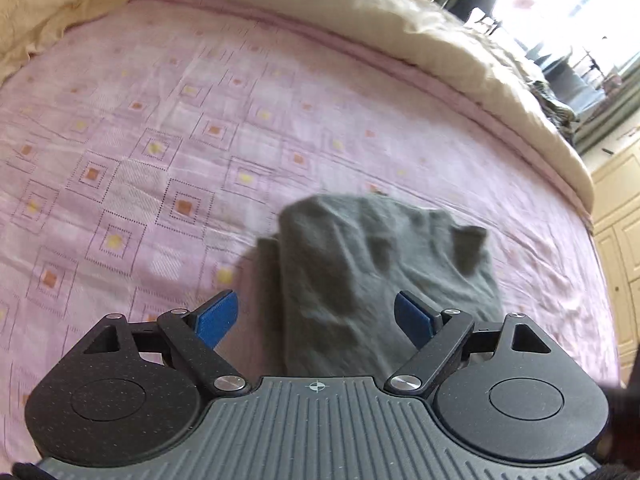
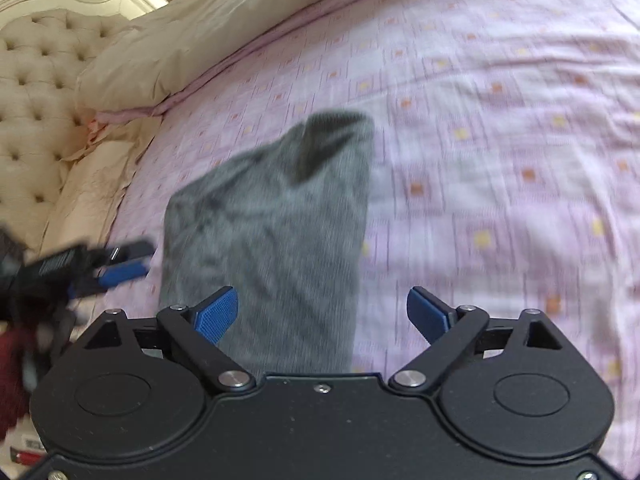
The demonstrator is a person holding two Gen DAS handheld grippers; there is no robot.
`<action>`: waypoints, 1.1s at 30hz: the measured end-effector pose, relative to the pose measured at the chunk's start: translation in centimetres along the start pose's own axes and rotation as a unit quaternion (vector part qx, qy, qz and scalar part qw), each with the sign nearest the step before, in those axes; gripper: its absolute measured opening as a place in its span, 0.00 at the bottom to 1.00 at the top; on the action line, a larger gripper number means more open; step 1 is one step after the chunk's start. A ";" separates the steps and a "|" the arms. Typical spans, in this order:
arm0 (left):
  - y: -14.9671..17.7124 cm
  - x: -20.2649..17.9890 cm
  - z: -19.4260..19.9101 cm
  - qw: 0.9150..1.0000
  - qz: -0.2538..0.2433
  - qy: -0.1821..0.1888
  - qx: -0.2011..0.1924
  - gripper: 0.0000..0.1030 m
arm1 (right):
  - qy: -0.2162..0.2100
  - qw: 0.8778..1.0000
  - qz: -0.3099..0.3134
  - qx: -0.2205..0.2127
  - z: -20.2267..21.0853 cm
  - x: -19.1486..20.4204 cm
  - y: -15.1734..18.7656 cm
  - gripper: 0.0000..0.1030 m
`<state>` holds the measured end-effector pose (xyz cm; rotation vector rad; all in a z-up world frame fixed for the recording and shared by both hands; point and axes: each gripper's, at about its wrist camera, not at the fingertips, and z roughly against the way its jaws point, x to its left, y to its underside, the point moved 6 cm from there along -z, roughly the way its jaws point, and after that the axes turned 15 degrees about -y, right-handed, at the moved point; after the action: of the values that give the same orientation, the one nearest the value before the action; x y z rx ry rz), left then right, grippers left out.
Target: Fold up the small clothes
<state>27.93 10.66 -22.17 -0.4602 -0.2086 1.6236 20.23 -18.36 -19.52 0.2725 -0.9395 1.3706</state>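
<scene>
The grey cloth (image 1: 360, 264) lies crumpled on the bed (image 1: 160, 128). It looks light, soft and limp, so I think the near corners are the best place to pinch. The left hand-held gripper (image 1: 316, 320) hovers over its near edge, jaws apart, holding nothing. The right hand-held gripper (image 2: 322, 312) does likewise.
</scene>
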 end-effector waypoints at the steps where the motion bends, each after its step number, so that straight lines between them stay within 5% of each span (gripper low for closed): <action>1: -0.2 0.3 -0.5 1.000 0.002 0.004 0.010 0.83 | -0.007 1.000 -0.001 0.006 0.0 0.0 0.6 0.91; 7: -0.5 -0.3 -3.6 0.997 -0.006 0.032 0.066 0.83 | -0.045 0.998 -0.003 0.041 -1.5 0.3 3.0 0.93; 11: -0.8 -1.2 -4.3 0.996 -0.003 0.052 0.068 0.91 | -0.067 0.996 -0.003 0.055 -3.3 0.6 3.1 0.97; 20: -2.3 -3.7 -5.9 0.991 -0.005 0.111 0.071 0.89 | -0.108 0.993 -0.026 0.031 -4.6 0.9 1.8 1.00; 22: -2.3 -3.9 -5.9 0.992 -0.011 0.110 0.066 0.72 | -0.113 0.993 -0.033 0.027 -4.4 0.8 2.1 1.00; 24: -2.1 -3.5 -6.1 0.993 -0.009 0.094 0.067 0.31 | -0.117 0.992 -0.044 0.029 -4.4 0.8 2.3 0.99; 25: -1.9 -3.1 -6.3 0.993 0.000 0.095 0.074 0.30 | -0.118 0.991 -0.049 0.030 -4.4 0.8 2.3 0.92; 26: -1.8 -2.9 -6.3 0.992 0.010 0.103 0.077 0.28 | -0.116 0.991 -0.052 0.034 -4.3 0.8 2.4 0.64; 27: -1.8 -2.5 -6.0 0.991 0.016 0.107 0.078 0.26 | -0.104 0.992 -0.053 0.044 -4.1 0.5 2.6 0.50; 33: -0.9 -4.0 -4.0 0.992 -0.006 0.099 0.074 0.25 | -0.105 0.992 -0.039 0.050 -2.6 1.9 2.9 0.45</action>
<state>30.59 6.25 -24.68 -0.5018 0.0582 1.5578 18.45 -14.63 -20.81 0.5330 -1.0230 1.3357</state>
